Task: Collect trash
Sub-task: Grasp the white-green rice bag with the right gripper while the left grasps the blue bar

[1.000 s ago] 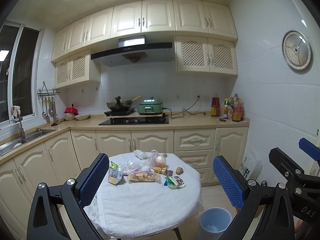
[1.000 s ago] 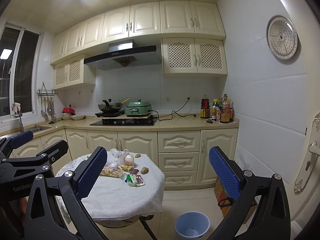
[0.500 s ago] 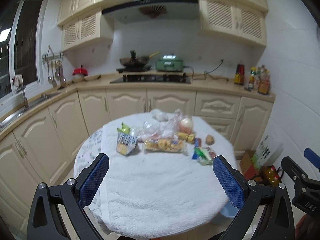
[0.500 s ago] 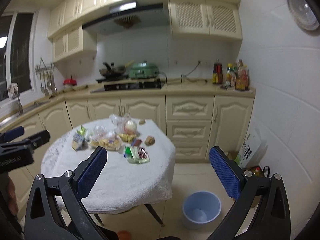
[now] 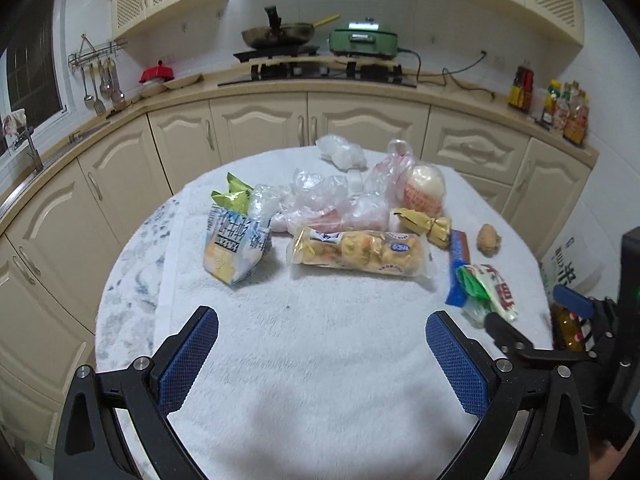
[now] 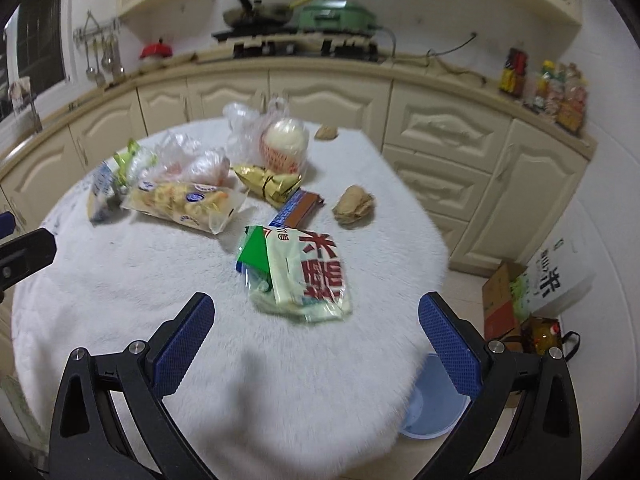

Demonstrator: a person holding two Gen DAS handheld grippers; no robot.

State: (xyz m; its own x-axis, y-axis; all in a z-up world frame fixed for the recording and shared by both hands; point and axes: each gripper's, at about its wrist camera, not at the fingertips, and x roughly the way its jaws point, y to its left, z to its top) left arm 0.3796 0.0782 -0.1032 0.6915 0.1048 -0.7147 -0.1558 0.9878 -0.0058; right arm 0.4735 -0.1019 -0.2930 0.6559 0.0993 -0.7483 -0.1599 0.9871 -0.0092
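Note:
A round table under a white towel (image 5: pixel 320 360) carries scattered wrappers: a blue-white snack bag (image 5: pixel 234 242), a clear bread pack (image 5: pixel 360 256), crumpled clear plastic (image 5: pixel 320 196), a gold wrapper (image 5: pixel 424 224), a brown paper ball (image 5: pixel 489 239) and a green-red packet (image 6: pixel 300 276). My left gripper (image 5: pixel 322 356) is open and empty over the towel's near side. My right gripper (image 6: pixel 316 340) is open and empty, just short of the green-red packet. A blue bin (image 6: pixel 434 412) stands on the floor by the table's right edge.
Cream cabinets and a counter with a stove, wok (image 5: pixel 276 34) and green cooker (image 5: pixel 362 40) run behind the table. Bottles (image 5: pixel 564 108) stand at the counter's right end. A cardboard box (image 6: pixel 504 300) and a bag sit on the floor at right.
Both grippers have moved forward and tilted down, from across the room to just over the table. The wrappers now fill the views. Both stay open.

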